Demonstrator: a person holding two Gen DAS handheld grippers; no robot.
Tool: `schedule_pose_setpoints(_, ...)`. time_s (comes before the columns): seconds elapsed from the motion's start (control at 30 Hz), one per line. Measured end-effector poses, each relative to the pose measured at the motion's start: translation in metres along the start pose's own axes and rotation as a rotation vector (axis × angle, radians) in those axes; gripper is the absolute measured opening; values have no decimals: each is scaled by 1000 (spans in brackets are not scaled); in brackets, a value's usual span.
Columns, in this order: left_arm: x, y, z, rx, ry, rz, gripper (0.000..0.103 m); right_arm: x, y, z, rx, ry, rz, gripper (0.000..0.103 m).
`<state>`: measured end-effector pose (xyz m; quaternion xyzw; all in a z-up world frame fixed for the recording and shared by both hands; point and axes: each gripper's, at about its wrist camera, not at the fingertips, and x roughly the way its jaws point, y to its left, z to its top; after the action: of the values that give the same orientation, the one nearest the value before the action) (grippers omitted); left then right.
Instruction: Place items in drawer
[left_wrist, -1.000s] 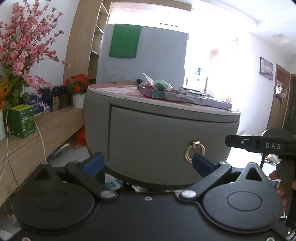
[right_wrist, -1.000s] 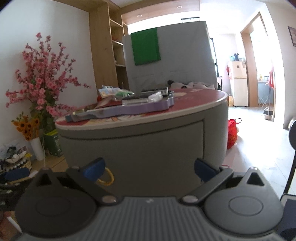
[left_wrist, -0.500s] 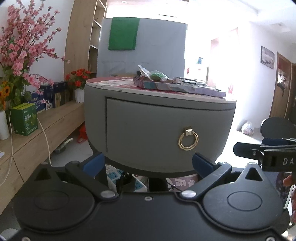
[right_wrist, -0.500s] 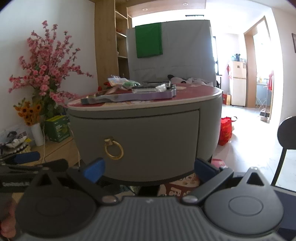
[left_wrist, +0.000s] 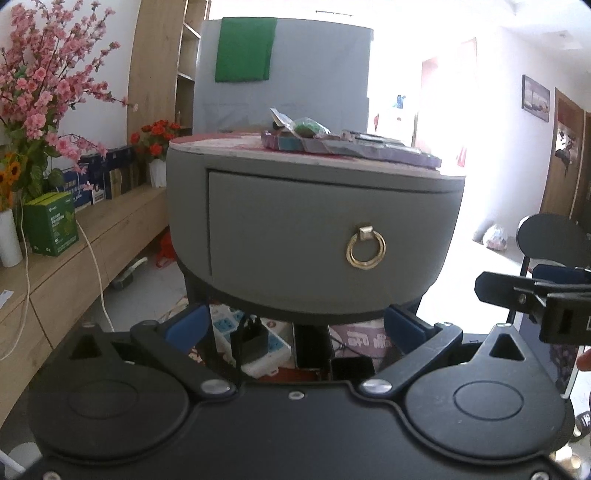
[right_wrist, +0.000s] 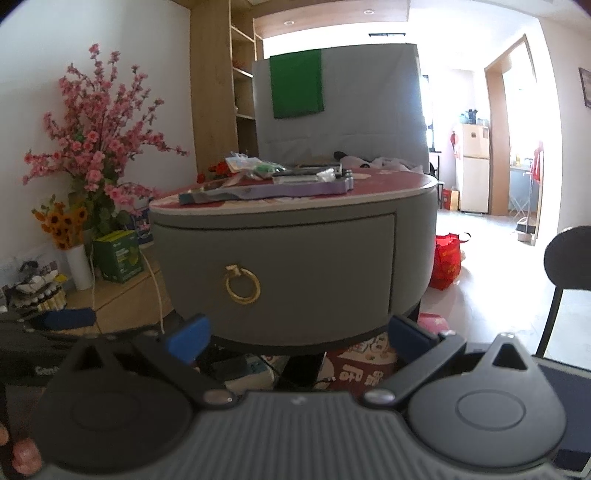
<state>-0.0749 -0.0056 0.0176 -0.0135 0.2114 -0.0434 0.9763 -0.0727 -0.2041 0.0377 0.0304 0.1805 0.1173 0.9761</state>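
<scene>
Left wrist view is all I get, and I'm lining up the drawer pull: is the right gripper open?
Observer: Yes. The right gripper is open, with nothing between its fingers.
Operator: Where does the drawer front end on its far side?
Observer: The drawer ends at a vertical seam just short of the table wall's right edge.
Operator: Anything on the floor past that side?
Observer: A red bag sits there, right of the table.
</scene>
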Motion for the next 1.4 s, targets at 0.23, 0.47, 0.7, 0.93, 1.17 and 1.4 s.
schedule_pose_setpoints(0.23, -3, -3, -3, 14, 1, 28, 103, -4, -1, -8, 15, 11, -12, 102)
schedule_pose_setpoints(0.47, -6, -1, -3, -2, 3, 39, 103, -8, -3, -12, 23, 12, -21, 102)
schedule_pose_setpoints(0.7, -6, -4, -5, 3, -2, 89, 103, -9, -3, -17, 13, 20, -30, 102)
schedule_pose_setpoints(0.93, -5, -5, -7, -2, 12, 90, 103, -9, -2, -17, 11, 25, -19, 102)
schedule_pose_setpoints(1.17, -1, 1, -18, -9, 52, 100, 103, -1, 0, -23, 8, 63, -8, 102)
schedule_pose_setpoints(1.4, 3, 5, -26, -12, 85, 107, 103, 7, 1, -38, 10, 107, -9, 102)
